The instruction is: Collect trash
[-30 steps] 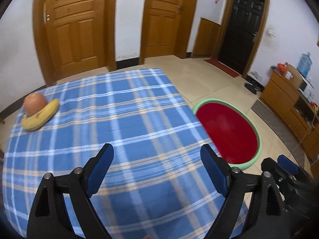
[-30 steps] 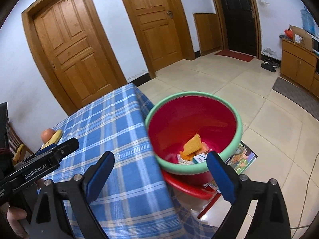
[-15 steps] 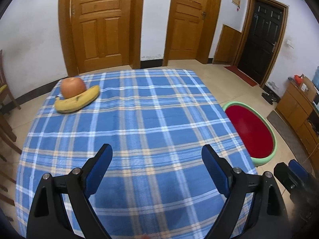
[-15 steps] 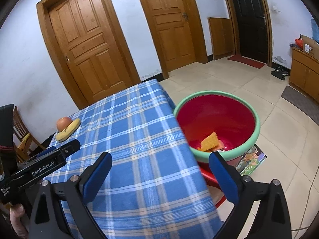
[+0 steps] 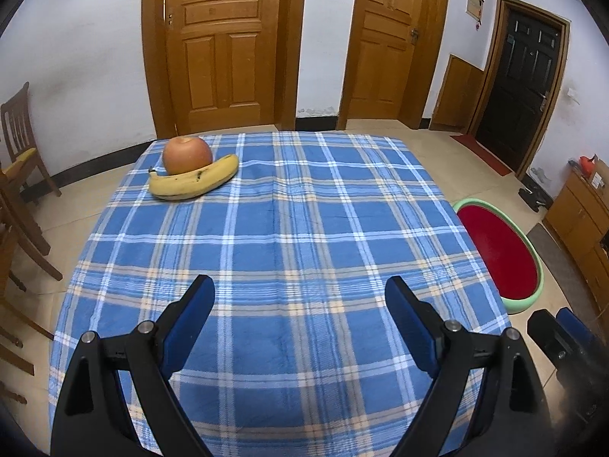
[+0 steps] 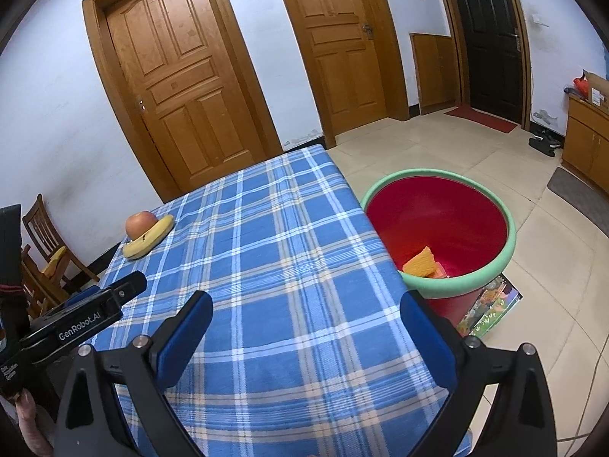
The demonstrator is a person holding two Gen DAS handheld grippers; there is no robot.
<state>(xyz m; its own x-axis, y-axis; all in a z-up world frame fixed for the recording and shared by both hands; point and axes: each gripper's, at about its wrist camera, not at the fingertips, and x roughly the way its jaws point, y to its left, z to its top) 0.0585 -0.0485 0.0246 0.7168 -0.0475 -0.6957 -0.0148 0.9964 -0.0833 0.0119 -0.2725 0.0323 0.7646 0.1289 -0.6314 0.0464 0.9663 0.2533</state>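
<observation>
Both the left gripper (image 5: pixel 300 304) and right gripper (image 6: pixel 306 318) are held wide apart, empty, the right's jaws having just been opening. Orange scraps (image 6: pixel 420 262), seemingly trash, are seen in the green-rimmed red plastic basin (image 6: pixel 506 243), right of frame. The yellow banana (image 5: pixel 194 182) and red apple (image 5: pixel 187 155), upper left, risk being mistaken for trash.

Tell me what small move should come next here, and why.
Probably draw both grippers back and stop: the left gripper and right gripper are open and empty, the tablecloth holds only an apple and banana, and scraps already lie in the basin.
</observation>
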